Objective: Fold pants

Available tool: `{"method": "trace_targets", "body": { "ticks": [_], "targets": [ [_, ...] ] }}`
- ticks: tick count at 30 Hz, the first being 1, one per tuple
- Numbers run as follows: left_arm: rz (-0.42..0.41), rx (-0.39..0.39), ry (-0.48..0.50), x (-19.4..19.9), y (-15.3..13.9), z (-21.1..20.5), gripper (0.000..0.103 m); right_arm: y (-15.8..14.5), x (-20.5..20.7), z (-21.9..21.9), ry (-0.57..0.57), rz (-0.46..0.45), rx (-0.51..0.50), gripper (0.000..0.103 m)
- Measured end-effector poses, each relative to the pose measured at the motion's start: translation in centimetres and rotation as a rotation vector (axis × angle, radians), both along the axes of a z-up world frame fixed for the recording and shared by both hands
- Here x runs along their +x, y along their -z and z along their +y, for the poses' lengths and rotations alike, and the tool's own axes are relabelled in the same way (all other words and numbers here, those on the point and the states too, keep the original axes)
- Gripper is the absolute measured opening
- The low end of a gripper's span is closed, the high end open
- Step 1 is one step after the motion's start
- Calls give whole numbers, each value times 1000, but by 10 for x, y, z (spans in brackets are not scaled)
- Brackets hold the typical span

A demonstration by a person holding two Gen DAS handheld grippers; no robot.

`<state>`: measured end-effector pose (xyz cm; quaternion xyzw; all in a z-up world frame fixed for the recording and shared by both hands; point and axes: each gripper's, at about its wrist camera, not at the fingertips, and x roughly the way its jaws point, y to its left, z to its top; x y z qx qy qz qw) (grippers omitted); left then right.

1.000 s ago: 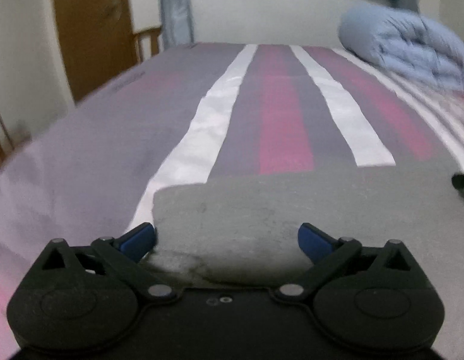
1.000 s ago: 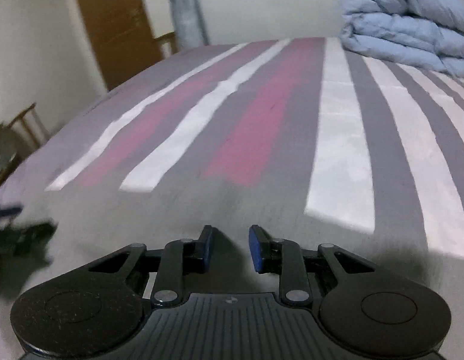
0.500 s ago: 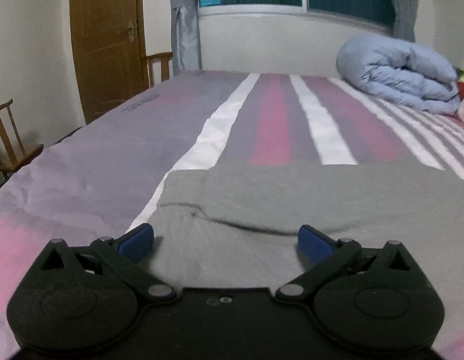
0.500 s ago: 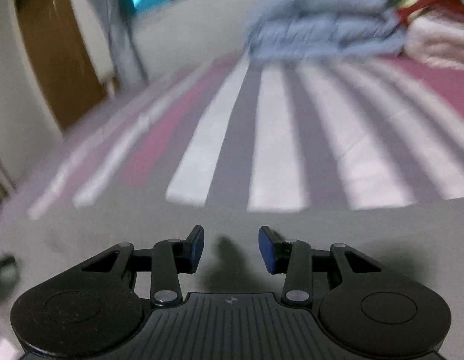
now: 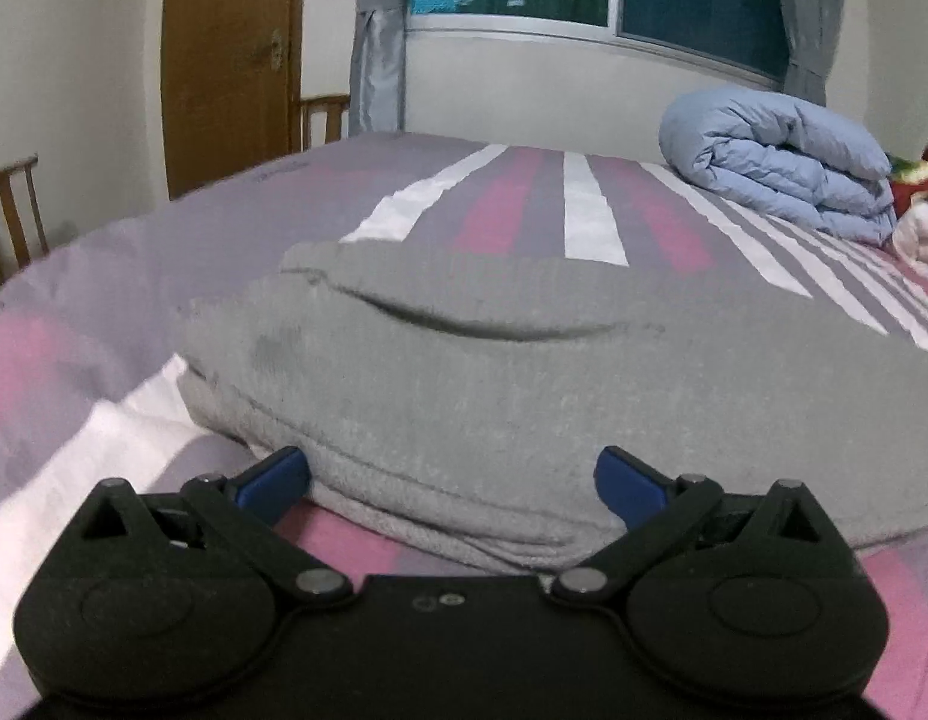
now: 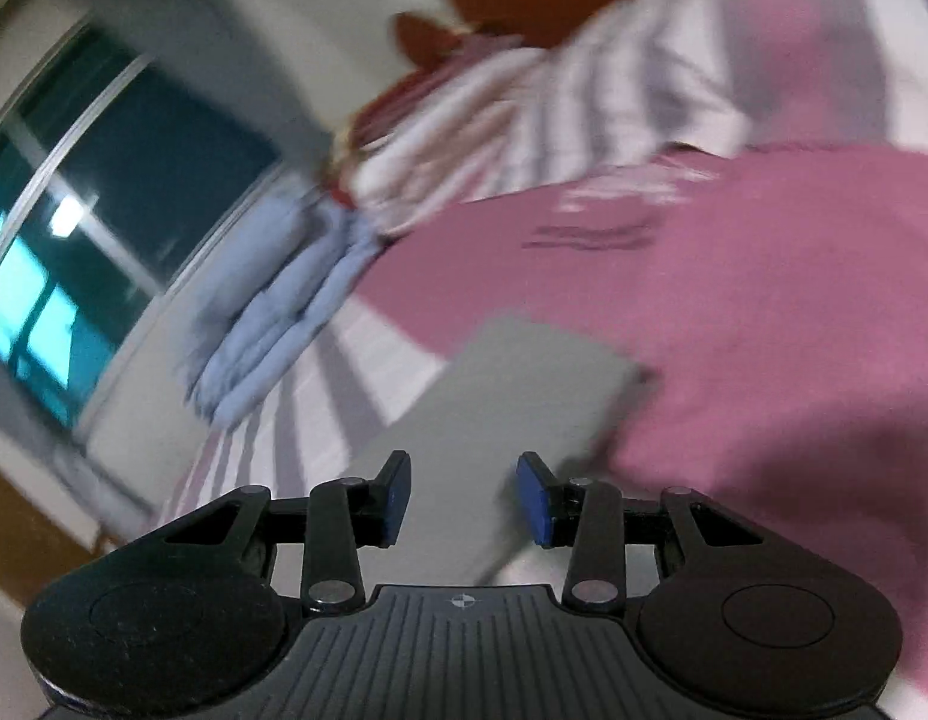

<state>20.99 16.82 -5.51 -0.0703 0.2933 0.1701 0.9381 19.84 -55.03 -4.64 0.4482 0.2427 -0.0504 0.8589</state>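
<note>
The gray pants (image 5: pixel 523 372) lie folded in a thick pile on the striped bed (image 5: pixel 74 312). The left tongs (image 5: pixel 452 483) are wide open at the pile's near edge. The right tongs (image 6: pixel 464 498) are open too, holding nothing, above the pants

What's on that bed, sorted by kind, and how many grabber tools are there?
Gray pants: 1
Blue folded duvet: 1
Grippers: 2, left gripper and right gripper, both open
Total: 4
</note>
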Motion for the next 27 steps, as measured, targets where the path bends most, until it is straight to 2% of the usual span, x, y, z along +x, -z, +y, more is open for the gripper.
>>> {"method": "trace_targets", "body": {
  "ticks": [2,7,13,16,20,23,27],
  "targets": [
    [-8,-24,0,-1,2,4,97,11,-2,-15,32,19,82,40],
    [-21,-40,1,-4,6,5,97,33,-4,-37,85,29,189,40],
    [-21,-40,0,-3,7,3,97,39,13,-40,38,39,136,40],
    [-21,-41,0,-4,7,3,97,43,24,-35,14,58,101,35],
    [-21,-40,0,-4,6,3,97,35,53,-15,-89,110,-63,34],
    [-24,-23,-16,-7,2,3,97,36,56,-17,-80,121,-56,18],
    [-85,18,-76,-22,-11,6,97,17,52,-4,-86,91,-100,10]
  ]
}}
